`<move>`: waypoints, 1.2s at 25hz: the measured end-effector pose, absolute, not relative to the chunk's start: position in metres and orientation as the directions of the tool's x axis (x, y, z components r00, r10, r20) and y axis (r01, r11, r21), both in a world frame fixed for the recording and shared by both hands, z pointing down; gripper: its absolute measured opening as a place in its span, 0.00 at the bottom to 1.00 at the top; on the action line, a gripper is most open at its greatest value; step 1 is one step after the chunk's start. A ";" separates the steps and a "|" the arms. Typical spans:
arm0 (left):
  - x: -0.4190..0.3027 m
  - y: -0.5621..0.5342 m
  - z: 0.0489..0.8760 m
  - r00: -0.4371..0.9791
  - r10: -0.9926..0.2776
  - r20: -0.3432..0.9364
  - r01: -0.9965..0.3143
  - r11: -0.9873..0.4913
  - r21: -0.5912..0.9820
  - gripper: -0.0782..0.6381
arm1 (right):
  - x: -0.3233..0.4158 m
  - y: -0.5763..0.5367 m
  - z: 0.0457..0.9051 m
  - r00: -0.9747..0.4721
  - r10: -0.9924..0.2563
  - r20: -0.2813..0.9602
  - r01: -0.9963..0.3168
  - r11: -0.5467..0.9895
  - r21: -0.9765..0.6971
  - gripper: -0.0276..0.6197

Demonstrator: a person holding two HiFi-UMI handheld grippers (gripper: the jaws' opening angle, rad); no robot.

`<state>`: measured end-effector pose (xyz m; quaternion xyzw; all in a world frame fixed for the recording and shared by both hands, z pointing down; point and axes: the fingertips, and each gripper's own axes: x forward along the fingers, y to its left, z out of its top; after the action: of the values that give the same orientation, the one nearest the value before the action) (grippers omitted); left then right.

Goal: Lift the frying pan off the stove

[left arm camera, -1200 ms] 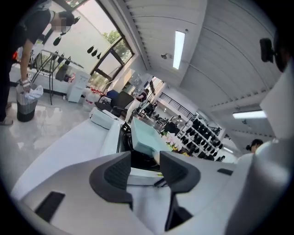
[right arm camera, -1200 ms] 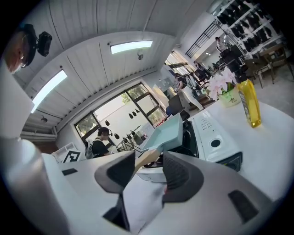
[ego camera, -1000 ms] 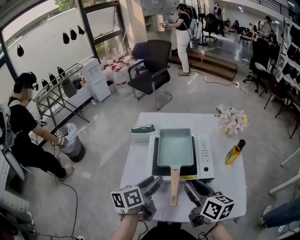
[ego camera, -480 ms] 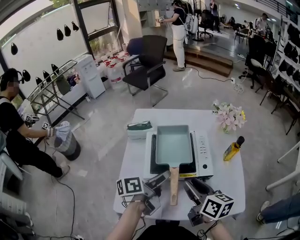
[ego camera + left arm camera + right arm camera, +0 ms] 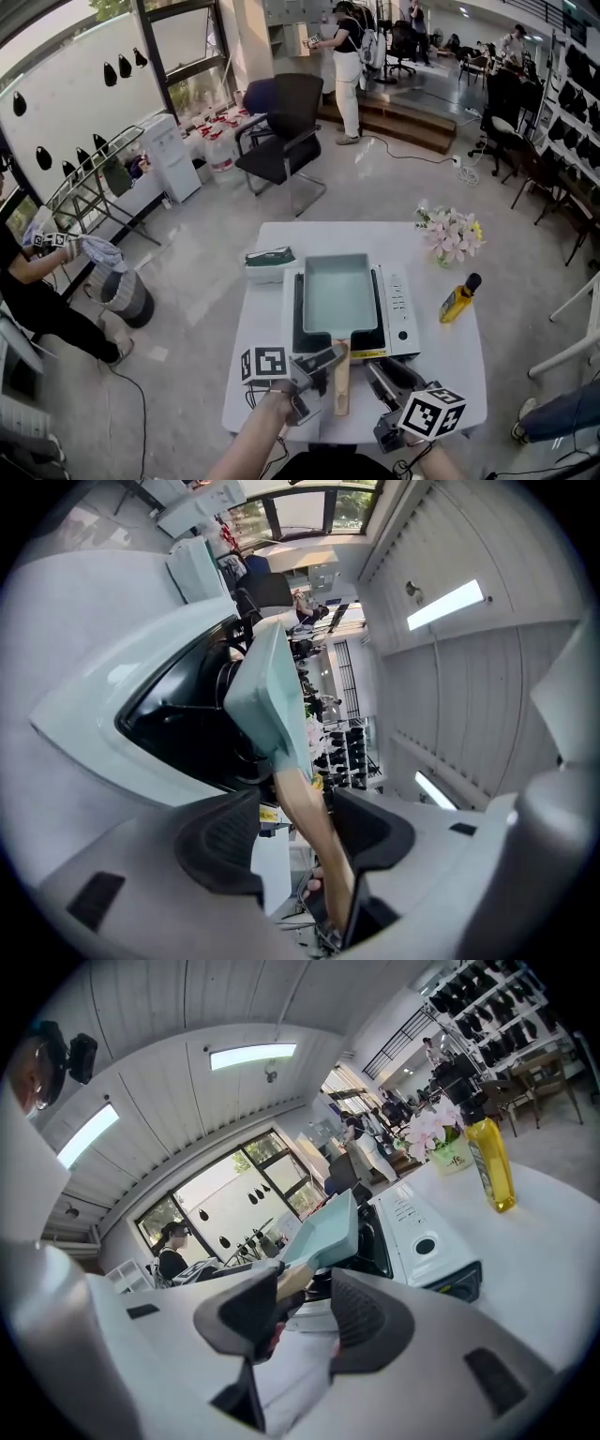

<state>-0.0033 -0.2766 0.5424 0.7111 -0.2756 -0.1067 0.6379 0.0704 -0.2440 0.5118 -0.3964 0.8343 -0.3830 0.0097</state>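
A pale green rectangular frying pan [image 5: 339, 295] rests on the white portable stove [image 5: 405, 314], its wooden handle [image 5: 341, 380] pointing toward me. My left gripper [image 5: 330, 361] has come in from the left and rolled onto its side. Its jaws have just been opening and stand wide, one on each side of the handle [image 5: 314, 827], which lies nearer one pad. In the left gripper view the pan [image 5: 267, 696] rises over the black burner. To the right of the handle my right gripper [image 5: 386, 372] is open and empty. In the right gripper view the pan [image 5: 328, 1227] lies ahead of it.
On the white table [image 5: 450, 366] stand a yellow oil bottle [image 5: 457, 298] to the right of the stove, a vase of flowers [image 5: 450, 234] at the far right corner and a white box with a green lid [image 5: 267, 262] to the left. A black chair [image 5: 286, 122] stands beyond.
My left gripper has moved right to the pan's handle and rolled over, so its jaws now stand on both sides of the handle. The right gripper has stayed put.
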 end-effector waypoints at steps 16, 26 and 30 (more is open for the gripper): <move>0.026 -0.301 0.546 0.894 -0.411 0.177 -0.181 0.031 0.983 0.42 | 0.069 -0.245 0.517 -0.694 -0.658 0.291 -0.641 0.383 -0.665 0.30; 0.029 -0.300 0.550 0.911 -0.366 0.190 -0.178 0.065 0.982 0.33 | 0.053 -0.237 0.518 -0.745 -0.596 0.299 -0.600 0.401 -0.693 0.30; 0.027 -0.299 0.550 0.913 -0.363 0.185 -0.170 0.073 0.983 0.32 | 0.047 -0.235 0.518 -0.775 -0.558 0.297 -0.563 0.396 -0.725 0.31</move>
<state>0.0273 -0.2992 0.5498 0.6774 -0.1970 -0.0684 0.7055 0.0469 -0.2352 0.5177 -0.3355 0.8355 -0.4351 -0.0027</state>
